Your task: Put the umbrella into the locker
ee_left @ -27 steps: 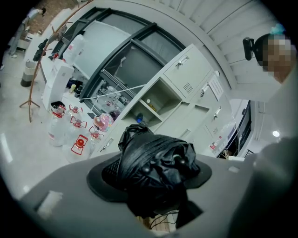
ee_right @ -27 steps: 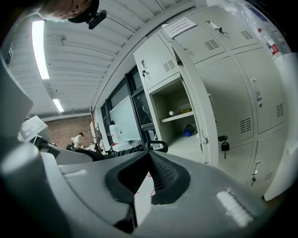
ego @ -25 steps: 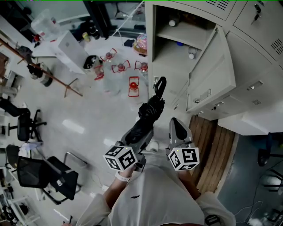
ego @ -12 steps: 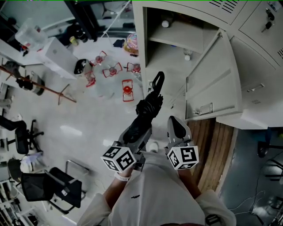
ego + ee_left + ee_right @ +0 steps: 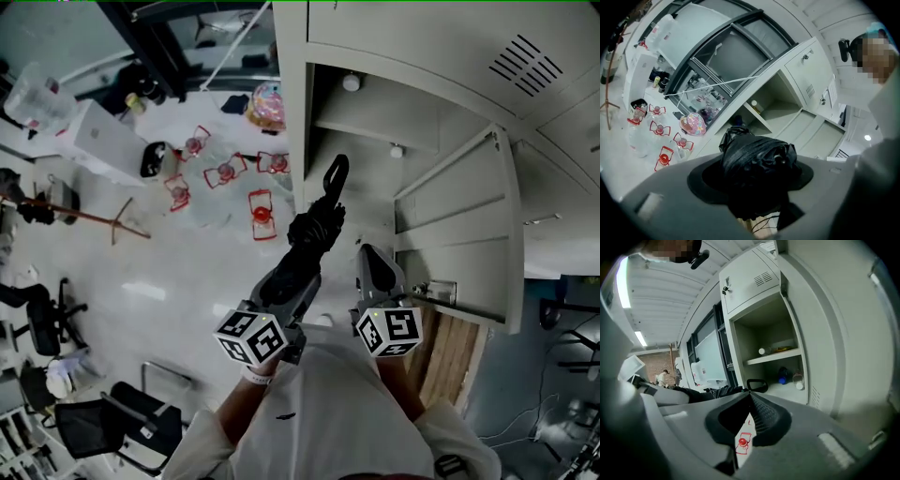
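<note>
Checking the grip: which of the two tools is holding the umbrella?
The left tool: its jaws clamp the folded black umbrella, while the right tool is shut on nothing.

umbrella (image 5: 314, 234) lower end hidden, shelf items (image 5: 761, 351) indistinct

A pale glossy floor (image 5: 141, 291), black office chairs (image 5: 103, 422) at left, wooden planks (image 5: 450, 356) at right.

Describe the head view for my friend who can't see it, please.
Seen from above, the left gripper holds a folded black umbrella, its handle aimed at an open locker. The right gripper, shut and empty, is beside it.
</note>
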`<state>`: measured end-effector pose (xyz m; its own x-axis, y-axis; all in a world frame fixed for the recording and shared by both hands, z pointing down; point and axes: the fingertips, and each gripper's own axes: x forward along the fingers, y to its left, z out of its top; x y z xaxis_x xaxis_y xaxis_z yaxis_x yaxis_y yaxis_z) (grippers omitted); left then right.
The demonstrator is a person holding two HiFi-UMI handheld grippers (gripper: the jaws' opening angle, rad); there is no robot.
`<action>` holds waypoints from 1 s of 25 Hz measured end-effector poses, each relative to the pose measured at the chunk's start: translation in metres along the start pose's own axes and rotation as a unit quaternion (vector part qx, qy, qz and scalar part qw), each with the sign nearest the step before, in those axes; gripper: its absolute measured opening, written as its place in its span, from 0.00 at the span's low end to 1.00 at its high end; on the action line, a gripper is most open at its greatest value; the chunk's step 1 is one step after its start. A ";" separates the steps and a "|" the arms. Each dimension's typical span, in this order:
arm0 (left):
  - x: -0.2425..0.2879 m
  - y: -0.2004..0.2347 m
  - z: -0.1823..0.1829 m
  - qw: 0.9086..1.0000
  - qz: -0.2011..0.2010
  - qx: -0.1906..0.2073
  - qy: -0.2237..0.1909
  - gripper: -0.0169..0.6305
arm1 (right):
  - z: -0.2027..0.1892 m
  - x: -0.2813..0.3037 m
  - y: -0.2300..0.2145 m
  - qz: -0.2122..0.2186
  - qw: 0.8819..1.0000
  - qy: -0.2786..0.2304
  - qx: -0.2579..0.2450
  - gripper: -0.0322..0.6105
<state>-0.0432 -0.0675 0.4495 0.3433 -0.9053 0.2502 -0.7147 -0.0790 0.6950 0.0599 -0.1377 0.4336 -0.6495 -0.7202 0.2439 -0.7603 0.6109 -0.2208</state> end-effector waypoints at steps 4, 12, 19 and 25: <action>0.025 0.011 0.025 1.000 -0.007 0.009 0.005 0.51 | 0.014 0.026 -0.008 -0.017 1.000 -0.001 -0.002 0.05; 0.058 0.028 0.057 0.999 -0.020 0.023 0.019 0.51 | 0.030 0.068 -0.016 -0.043 0.999 -0.005 0.008 0.05; 0.075 0.041 0.067 0.998 -0.026 0.043 0.049 0.51 | 0.038 0.093 -0.016 -0.066 0.998 -0.011 0.001 0.05; 0.078 0.044 0.070 0.994 -0.049 0.057 0.074 0.51 | 0.043 0.109 -0.014 -0.087 0.996 -0.027 0.005 0.05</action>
<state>-0.0904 -0.1711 0.4527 0.4955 -0.8198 0.2870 -0.7341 -0.2186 0.6428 0.0000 -0.2386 0.4222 -0.5064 -0.8313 0.2289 -0.8609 0.4726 -0.1883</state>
